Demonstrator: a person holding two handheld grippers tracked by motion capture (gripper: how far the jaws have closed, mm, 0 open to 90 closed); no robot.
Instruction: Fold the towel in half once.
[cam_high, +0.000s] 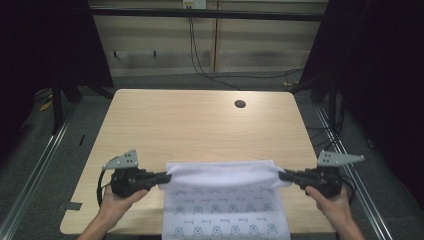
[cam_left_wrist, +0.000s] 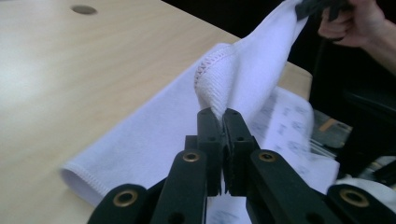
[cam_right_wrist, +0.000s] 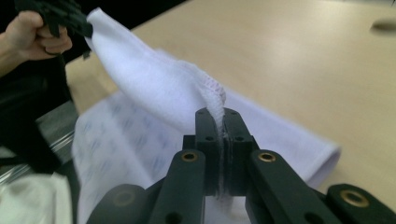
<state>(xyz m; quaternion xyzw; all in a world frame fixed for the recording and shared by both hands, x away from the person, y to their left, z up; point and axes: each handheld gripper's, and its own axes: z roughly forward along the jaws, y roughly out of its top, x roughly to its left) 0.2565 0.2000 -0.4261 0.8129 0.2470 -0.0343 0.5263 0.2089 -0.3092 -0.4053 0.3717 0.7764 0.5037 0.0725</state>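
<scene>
Towel (cam_high: 225, 200) on table (cam_high: 200, 125); cable hole (cam_high: 240, 104) well apart, far side.

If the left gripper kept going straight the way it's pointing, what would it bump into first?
The left gripper is already clamped on the white towel, so it would push into that cloth first. Beyond it, the line seems to lead toward the right gripper, though depth is hard to judge.

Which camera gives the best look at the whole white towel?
The high view: it shows the towel spread over the table's near edge, printed side up, its far hem pinched by the left gripper and right gripper. Each gripper view shows just one pinched corner and the cloth sagging toward the other hand.
</scene>
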